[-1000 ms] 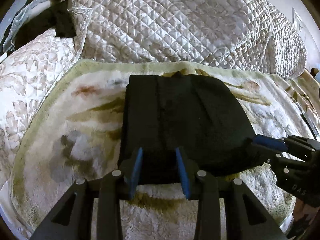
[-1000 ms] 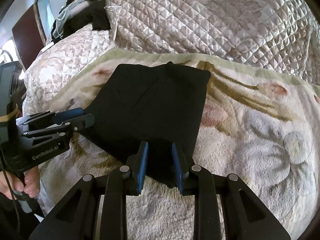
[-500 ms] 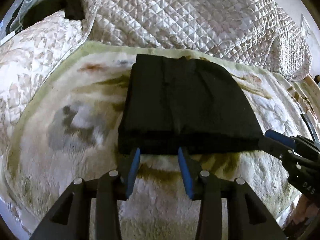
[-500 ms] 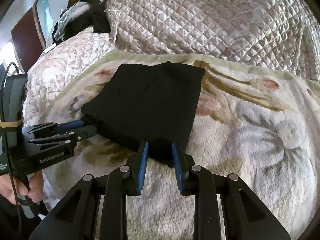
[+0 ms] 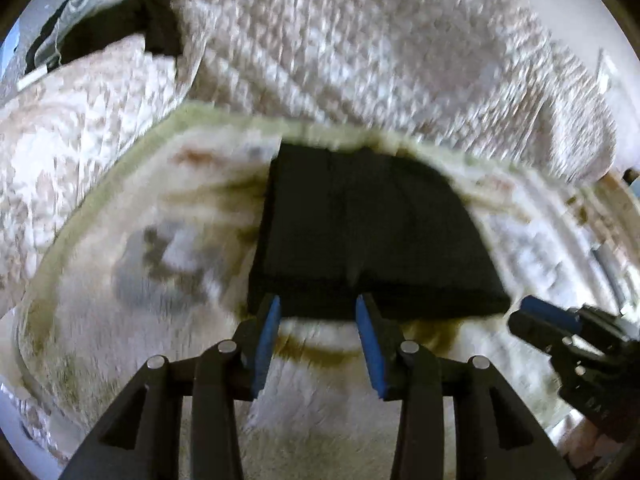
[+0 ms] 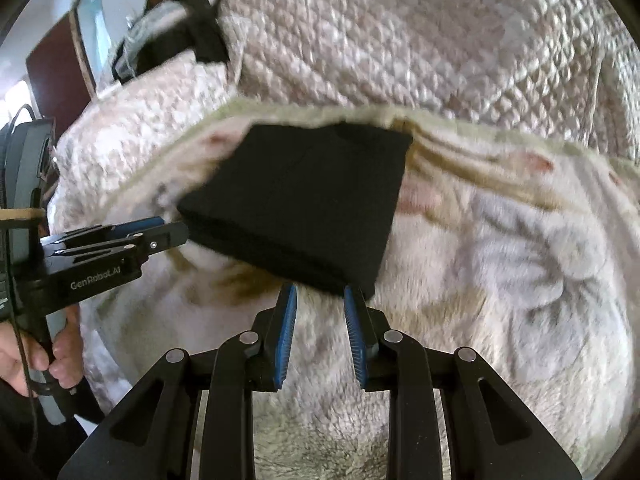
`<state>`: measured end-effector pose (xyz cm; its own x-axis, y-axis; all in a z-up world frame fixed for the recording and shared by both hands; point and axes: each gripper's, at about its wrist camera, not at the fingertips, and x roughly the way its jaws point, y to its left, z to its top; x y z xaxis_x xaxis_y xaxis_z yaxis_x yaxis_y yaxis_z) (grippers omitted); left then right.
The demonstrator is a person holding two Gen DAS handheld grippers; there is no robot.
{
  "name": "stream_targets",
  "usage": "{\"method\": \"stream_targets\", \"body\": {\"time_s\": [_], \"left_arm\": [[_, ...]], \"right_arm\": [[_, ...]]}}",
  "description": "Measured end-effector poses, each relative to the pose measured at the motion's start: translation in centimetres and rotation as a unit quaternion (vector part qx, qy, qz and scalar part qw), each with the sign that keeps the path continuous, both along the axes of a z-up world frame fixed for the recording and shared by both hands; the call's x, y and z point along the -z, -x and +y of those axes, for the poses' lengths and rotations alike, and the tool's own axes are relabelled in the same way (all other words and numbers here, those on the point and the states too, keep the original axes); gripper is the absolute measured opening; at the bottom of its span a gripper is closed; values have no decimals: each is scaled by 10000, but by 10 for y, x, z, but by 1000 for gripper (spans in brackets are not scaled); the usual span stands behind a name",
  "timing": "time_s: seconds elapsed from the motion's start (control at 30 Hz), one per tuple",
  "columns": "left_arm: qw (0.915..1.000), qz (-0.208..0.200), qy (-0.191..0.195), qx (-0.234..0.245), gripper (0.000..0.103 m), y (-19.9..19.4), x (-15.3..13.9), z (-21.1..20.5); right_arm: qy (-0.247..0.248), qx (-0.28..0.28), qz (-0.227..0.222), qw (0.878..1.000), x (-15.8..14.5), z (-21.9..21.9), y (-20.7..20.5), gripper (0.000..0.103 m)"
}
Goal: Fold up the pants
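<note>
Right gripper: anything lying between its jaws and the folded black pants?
Nothing but bare floral blanket. In the right wrist view the right gripper stands open just short of the near edge of the pants.

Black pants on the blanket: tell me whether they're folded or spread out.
Folded. The black pants lie as one compact, thick rectangle on the floral blanket, with layered edges visible along the near side and no legs extending out.

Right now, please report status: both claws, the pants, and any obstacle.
Left claw open, empty, at near edge of the pants. Right claw open, empty, at same edge. Pants folded, flat on floral blanket. No obstacle seen.
</note>
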<state>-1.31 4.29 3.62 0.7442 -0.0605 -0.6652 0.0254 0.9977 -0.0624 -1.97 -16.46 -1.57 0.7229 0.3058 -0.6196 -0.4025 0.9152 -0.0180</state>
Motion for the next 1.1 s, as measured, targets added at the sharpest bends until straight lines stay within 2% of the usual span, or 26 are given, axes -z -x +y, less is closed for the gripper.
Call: {"method": "stream_targets", "body": {"time_s": [0.07,0.13,0.27,0.4,0.5,0.6,0.63,0.67,0.73,0.8,0.9,1.1], "left_arm": [[9998,-196,-4,94,42,-3,-8,-5],[9997,-189,-11,122,42,-12,-7,-12],[9997,197,-35,162,42,-29,10,-23],[9984,184,-511,175,42,-21,16,-37],[9983,466,-299,178,42,-17,25,-32],[9978,548,-377,25,42,-13,31,-24],[9978,549,-363,-35,42,-12,31,-21],[9979,546,-338,-103,42,-9,32,-17],[9975,549,-381,-239,42,-5,34,-13],[9975,537,-386,-257,42,0,36,-12],[9973,493,-513,-202,50,2,37,-16],[9973,501,-507,-162,55,0,39,-17]], "right_arm": [[-15,55,-201,9998,-6,0,-2,25],[3,111,-204,9997,-5,1,-9,23],[277,272,247,9989,19,0,-25,23],[213,310,284,9989,18,-7,-20,23],[102,265,358,9990,17,-8,-13,23],[193,206,396,9988,22,-3,-7,23],[226,227,436,9985,24,-2,-7,28],[255,249,480,9982,28,-3,-6,37],[266,251,537,9979,33,-5,-5,45],[378,213,462,9980,34,-3,-2,46],[506,151,392,9978,37,0,-1,50],[550,78,246,9982,40,1,-1,57]]}}
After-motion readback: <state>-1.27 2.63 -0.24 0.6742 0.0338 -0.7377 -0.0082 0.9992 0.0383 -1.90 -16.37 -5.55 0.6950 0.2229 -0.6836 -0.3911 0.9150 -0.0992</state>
